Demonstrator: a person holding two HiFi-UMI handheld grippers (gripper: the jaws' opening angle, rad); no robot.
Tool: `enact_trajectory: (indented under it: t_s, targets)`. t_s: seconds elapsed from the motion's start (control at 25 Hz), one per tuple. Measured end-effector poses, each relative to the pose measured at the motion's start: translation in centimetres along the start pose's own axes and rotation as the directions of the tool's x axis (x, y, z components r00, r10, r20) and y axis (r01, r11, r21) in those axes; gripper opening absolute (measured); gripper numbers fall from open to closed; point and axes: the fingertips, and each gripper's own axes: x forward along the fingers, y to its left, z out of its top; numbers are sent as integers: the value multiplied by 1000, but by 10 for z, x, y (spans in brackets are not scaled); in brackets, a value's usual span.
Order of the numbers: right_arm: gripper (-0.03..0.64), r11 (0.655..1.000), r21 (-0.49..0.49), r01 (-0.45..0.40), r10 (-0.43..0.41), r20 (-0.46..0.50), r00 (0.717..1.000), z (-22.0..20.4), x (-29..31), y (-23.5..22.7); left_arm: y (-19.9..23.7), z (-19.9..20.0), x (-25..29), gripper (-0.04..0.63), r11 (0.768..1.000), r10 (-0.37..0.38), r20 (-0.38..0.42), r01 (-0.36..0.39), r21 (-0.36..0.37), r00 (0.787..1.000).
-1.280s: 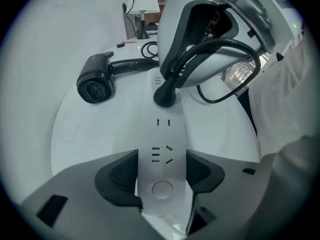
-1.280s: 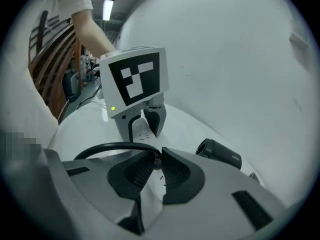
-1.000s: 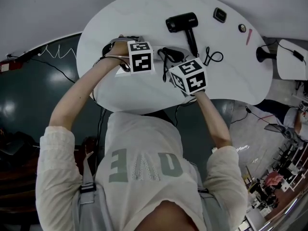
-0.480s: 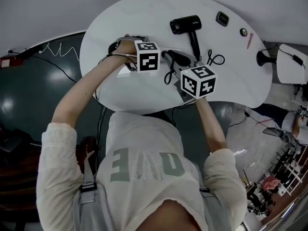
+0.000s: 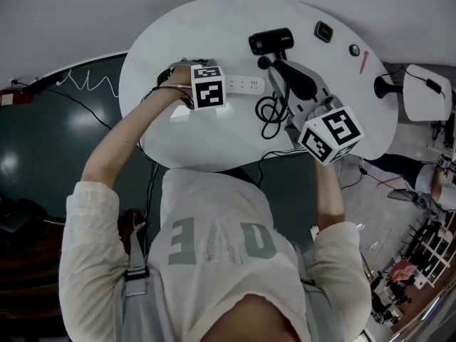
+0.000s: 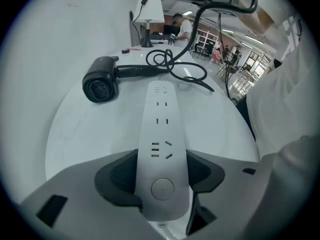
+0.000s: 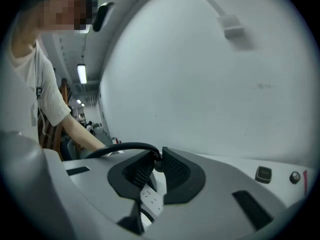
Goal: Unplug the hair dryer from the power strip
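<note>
A white power strip point(image 5: 246, 85) lies on the white table point(image 5: 185, 41). My left gripper point(image 6: 161, 171) is shut on its switch end point(image 6: 161, 129), one pad against each side, and the sockets that show are empty. The black hair dryer point(image 5: 271, 41) point(image 6: 102, 84) lies beyond the strip. My right gripper point(image 5: 274, 68) point(image 7: 156, 165) hangs above the table, shut on the dryer's black plug point(image 7: 156, 160). The cord point(image 7: 125, 148) arcs away from the pads and its slack lies in loops on the table point(image 5: 269, 110) point(image 6: 175, 64). Below the right jaws the strip point(image 7: 152, 200) shows.
At the table's far side lie a small dark device point(image 5: 325, 31), a round object point(image 5: 354, 49) and a pink pen point(image 5: 367, 61). A lamp with a white shade point(image 5: 422, 90) stands at the right end. A cable point(image 5: 278, 154) drops over the near edge. A grey wall point(image 7: 210, 84) rises behind.
My right gripper has risen and swung right with the plug, which is now clear of the strip, and the cord has come up with it. The left gripper has stayed on the strip.
</note>
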Motion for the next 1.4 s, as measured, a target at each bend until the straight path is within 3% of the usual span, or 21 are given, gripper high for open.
enact_trajectory:
  t_s: [0.16, 0.52, 0.68, 0.8, 1.0, 1.24, 1.32, 1.4]
  targets:
    - [54, 999, 32, 6, -6, -15, 1000, -16, -12, 1, 4, 1, 0, 273, 1000, 9, -14, -9, -4, 1000]
    - [54, 995, -97, 2, -6, -39, 999, -19, -13, 30, 2, 0, 0, 273, 1000, 9, -46, -9, -3, 999]
    - [54, 981, -194, 0, -24, -119, 993, -46, -7, 43, 2, 1, 0, 273, 1000, 8, -49, -8, -1, 999]
    - [54, 982, -187, -22, -12, -179, 984, -74, 3, 52, 2, 1, 1, 273, 1000, 9, -48, -9, -4, 999]
    - [55, 979, -197, -57, -8, -315, 949, -127, 19, 65, 1, 1, 0, 273, 1000, 8, -47, -8, -4, 999]
    - [55, 911, -407, -63, -125, -420, 899, -175, 27, 69, 2, -1, 0, 273, 1000, 8, -47, -8, -3, 999]
    - [55, 907, -410, -99, -119, -475, 872, -188, 26, 73, 2, -1, 0, 273, 1000, 8, -47, -8, -4, 999]
    - [54, 924, -361, -125, -87, -517, 852, -197, 26, 76, 2, -1, 0, 273, 1000, 9, -46, -9, -5, 999]
